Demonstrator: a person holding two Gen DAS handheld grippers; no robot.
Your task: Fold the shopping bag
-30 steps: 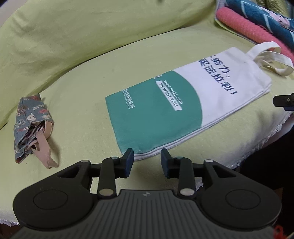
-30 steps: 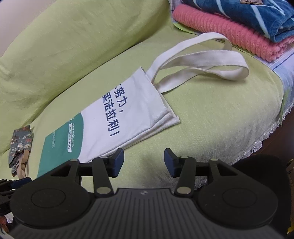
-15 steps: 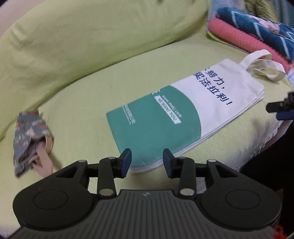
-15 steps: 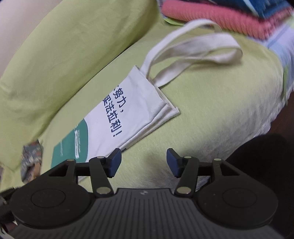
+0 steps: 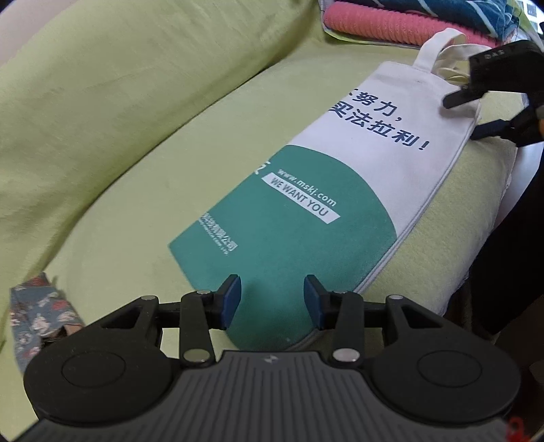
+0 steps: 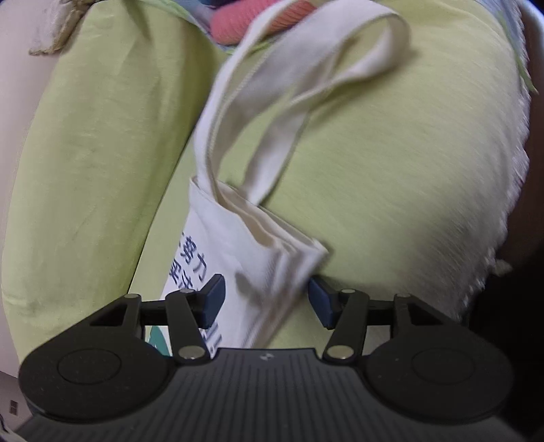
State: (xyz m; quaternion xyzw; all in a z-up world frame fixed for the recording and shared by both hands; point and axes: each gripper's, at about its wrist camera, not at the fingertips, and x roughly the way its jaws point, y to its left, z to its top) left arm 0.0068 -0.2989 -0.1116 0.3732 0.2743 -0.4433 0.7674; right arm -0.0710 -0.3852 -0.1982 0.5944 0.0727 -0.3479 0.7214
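Note:
A white and green canvas shopping bag (image 5: 326, 190) lies flat on a light green cushion. Its green bottom end reaches between the blue pads of my left gripper (image 5: 272, 301), which stands open over that edge. In the right wrist view the bag's white top corner (image 6: 272, 258) lies between the pads of my right gripper (image 6: 265, 299), also open. The cream handles (image 6: 292, 78) loop away beyond it. The right gripper (image 5: 482, 112) also shows at the far right of the left wrist view, open at the bag's top edge.
A light green sofa cushion (image 5: 119, 221) and backrest (image 5: 119, 74) hold the bag. Folded pink and blue towels (image 5: 391, 20) are stacked at the back right. A small patterned pouch (image 5: 37, 316) lies at the left. The cushion's front edge drops off at the right (image 6: 503, 204).
Both grippers have moved forward and down onto the bag. The left now straddles the green bottom edge. The right now straddles the white top corner near the handles.

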